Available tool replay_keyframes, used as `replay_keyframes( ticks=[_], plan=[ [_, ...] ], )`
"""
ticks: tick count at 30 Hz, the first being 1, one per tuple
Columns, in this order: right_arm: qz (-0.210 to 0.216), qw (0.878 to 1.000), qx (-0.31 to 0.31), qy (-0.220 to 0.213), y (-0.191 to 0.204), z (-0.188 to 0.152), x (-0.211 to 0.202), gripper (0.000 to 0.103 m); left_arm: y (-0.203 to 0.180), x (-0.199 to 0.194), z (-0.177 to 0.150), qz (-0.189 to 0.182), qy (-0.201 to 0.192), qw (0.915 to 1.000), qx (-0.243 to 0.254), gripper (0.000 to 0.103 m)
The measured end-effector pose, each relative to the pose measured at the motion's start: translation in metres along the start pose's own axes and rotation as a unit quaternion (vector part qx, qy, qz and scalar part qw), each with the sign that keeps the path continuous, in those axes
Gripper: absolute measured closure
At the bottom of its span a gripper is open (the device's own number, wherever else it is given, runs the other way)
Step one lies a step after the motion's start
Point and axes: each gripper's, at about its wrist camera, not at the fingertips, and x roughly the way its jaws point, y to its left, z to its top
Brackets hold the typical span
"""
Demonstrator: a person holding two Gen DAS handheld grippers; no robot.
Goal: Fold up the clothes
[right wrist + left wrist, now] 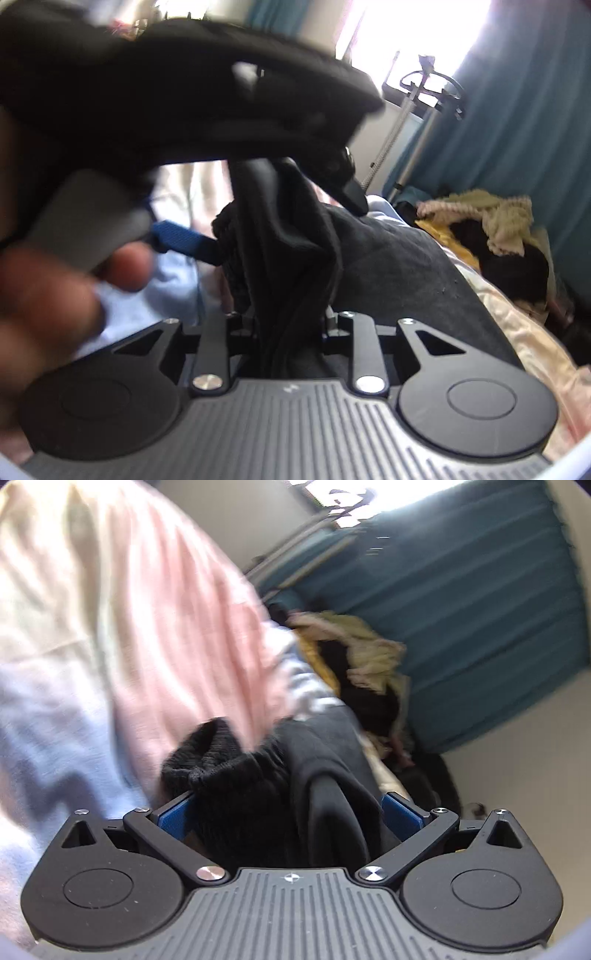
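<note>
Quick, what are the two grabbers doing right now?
Left gripper: open, black garment between its fingers.
Right gripper: shut on the black garment.

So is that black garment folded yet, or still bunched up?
Still bunched: the black garment hangs in loose creases, pinched in the right hand-held gripper, with the left hand-held gripper open around it.

Daylight pours in from a window (413, 33) at the top of both views and burns out to pure white there — no detail survives in the glare. The teal curtain (480, 602) is lit softly and evenly. Motion blur smears the pink cloth (166, 609) and the clothes pile (362, 657). In the right wrist view the near hand (48, 295) is out of focus, and the black garment (288, 236) reads as near-featureless shadow. Fisheye bending curves the edges, with dark corners.
</note>
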Motion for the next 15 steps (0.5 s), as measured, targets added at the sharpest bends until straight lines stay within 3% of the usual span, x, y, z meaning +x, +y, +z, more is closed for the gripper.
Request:
replay_keyframes(
  ticks=[3,5,8,10,11,13,15],
  plan=[
    [0.010,1.000,-0.021,0.000,0.002,-0.006,-0.010,0.075,0.011,0.020,0.002,0.030,0.035,0.9988,-0.017,0.000],
    [0.019,1.000,-0.024,-0.001,0.000,-0.009,-0.022,0.075,0.022,0.027,0.004,0.026,0.040,0.9977,-0.049,0.001],
    [0.048,0.999,0.019,-0.008,-0.016,-0.014,-0.055,0.075,0.025,0.027,0.007,0.046,0.024,0.9970,-0.057,0.017],
    [0.049,0.995,0.081,-0.013,-0.036,-0.021,-0.081,0.075,0.025,0.024,0.006,0.056,0.016,0.9971,-0.049,0.027],
    [0.046,0.991,0.123,-0.020,-0.050,-0.027,-0.095,0.074,0.024,0.022,0.005,0.059,0.012,0.9972,-0.044,0.030],
    [0.025,0.976,0.215,-0.032,-0.085,-0.048,-0.117,0.061,0.020,0.019,0.005,0.063,0.006,0.9977,-0.027,0.035],
    [-0.021,0.948,0.316,-0.041,-0.123,-0.080,-0.132,0.055,0.020,0.018,0.005,0.064,0.006,0.9977,-0.024,0.036]
  ],
)
